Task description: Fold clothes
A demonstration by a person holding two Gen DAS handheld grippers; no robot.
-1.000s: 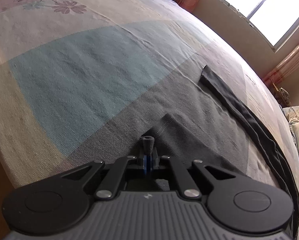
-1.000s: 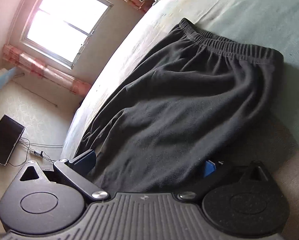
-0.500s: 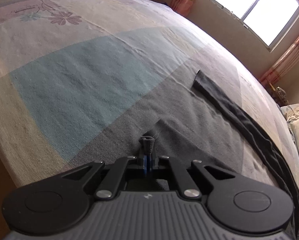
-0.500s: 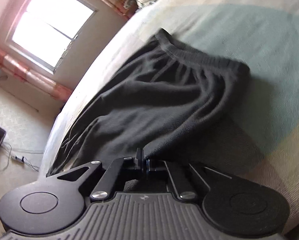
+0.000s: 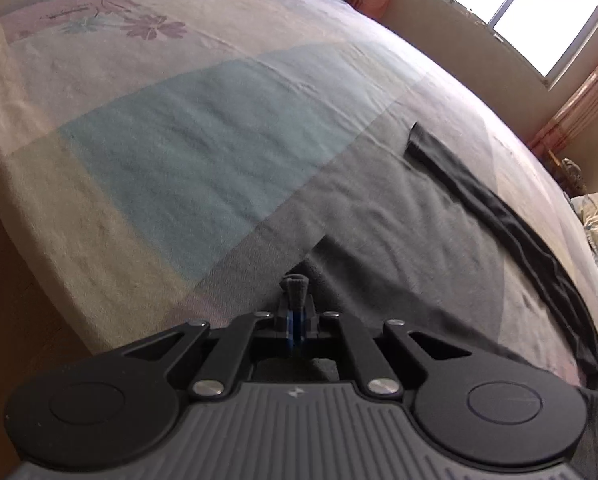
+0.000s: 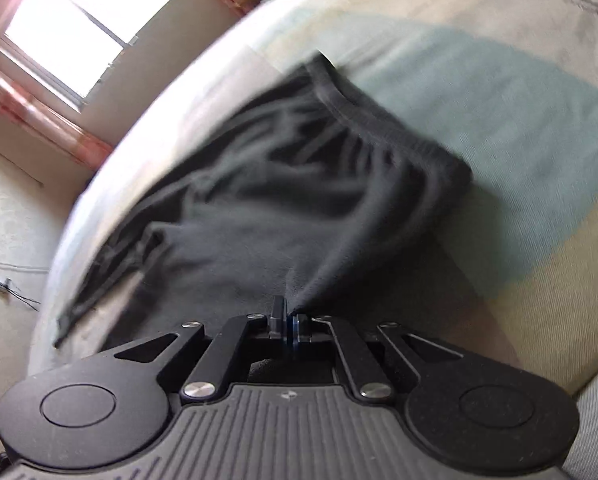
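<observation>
The dark trousers (image 6: 299, 184) are spread on the bed (image 5: 203, 148), the elastic waistband (image 6: 383, 120) toward the blue patch of the sheet, one leg (image 5: 495, 208) stretched long toward the window side. One second ago the right tool (image 6: 289, 320) was seen with its jaws apart around the cloth edge; now they are together and clamped on a pinch of the trousers, and the fabric is pulled up into a tight ridge from the tool. The right view is blurred, so a quick movement is suggested. The left tool (image 5: 297, 312) is closed on a small tuft of the other leg's end, as it was a second ago, and the bed is seen from a little further away.

It is judged that both ends are now held and that a fold is being made by lifting the cloth. No brand or readable writing is found; only a small embossed mark is seen on each tool body.
</observation>
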